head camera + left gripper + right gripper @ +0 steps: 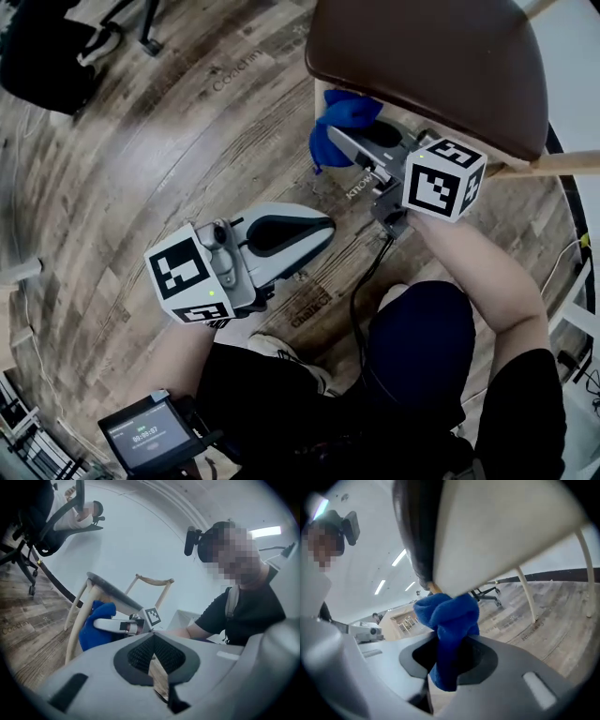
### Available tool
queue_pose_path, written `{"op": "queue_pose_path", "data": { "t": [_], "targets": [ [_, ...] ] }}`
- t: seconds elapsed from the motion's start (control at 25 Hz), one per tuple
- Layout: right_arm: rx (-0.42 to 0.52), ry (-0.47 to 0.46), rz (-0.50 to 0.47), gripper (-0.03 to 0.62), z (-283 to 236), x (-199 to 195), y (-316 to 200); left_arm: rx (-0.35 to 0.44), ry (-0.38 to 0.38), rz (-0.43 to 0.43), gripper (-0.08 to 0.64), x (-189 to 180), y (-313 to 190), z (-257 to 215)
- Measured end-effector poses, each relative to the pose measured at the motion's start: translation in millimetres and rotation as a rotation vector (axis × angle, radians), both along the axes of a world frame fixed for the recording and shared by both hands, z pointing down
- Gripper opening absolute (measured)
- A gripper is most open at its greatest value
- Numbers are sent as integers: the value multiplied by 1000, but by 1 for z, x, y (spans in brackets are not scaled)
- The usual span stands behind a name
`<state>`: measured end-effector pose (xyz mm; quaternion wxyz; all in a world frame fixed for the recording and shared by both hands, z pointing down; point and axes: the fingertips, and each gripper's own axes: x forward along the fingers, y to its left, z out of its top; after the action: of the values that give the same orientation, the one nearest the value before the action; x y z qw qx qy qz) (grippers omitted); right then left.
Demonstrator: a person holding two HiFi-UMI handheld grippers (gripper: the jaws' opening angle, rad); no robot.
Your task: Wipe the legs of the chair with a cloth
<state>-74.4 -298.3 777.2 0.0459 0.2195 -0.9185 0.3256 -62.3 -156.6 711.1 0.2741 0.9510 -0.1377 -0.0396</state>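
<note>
My right gripper [447,667] is clamped on a blue cloth [450,630], which bunches up out of the jaws and hangs a little below them. The top of the bundle presses against a pale wooden chair leg [433,588] just where it meets the underside of the seat [487,531]. In the head view the cloth [343,116] sits tucked under the near edge of the brown seat [441,56], with the right gripper [339,139] pointing up at it.

My left gripper [152,641] is closed with nothing in it, its dark pads meeting at the tips. It hangs low and well apart from the chair, above the wood-plank floor [141,150]. Its view shows the cloth [93,630] against the chair's front leg [77,625]. A black office chair [47,47] stands off to my left.
</note>
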Motion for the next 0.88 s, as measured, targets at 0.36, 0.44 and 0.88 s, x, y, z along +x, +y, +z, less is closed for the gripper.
{"op": "queue_pose_path", "data": {
  "t": [0.36, 0.44, 0.88],
  "targets": [
    [-205, -138, 40, 95, -47, 16, 23, 67, 55, 17, -2, 14, -7, -25],
    [-202, -142, 112, 95, -58, 44, 30, 78, 55, 34, -2, 16, -3, -27],
    [-177, -148, 322, 94, -102, 153, 57, 86, 117, 85, -2, 45, -4, -45]
  ]
}}
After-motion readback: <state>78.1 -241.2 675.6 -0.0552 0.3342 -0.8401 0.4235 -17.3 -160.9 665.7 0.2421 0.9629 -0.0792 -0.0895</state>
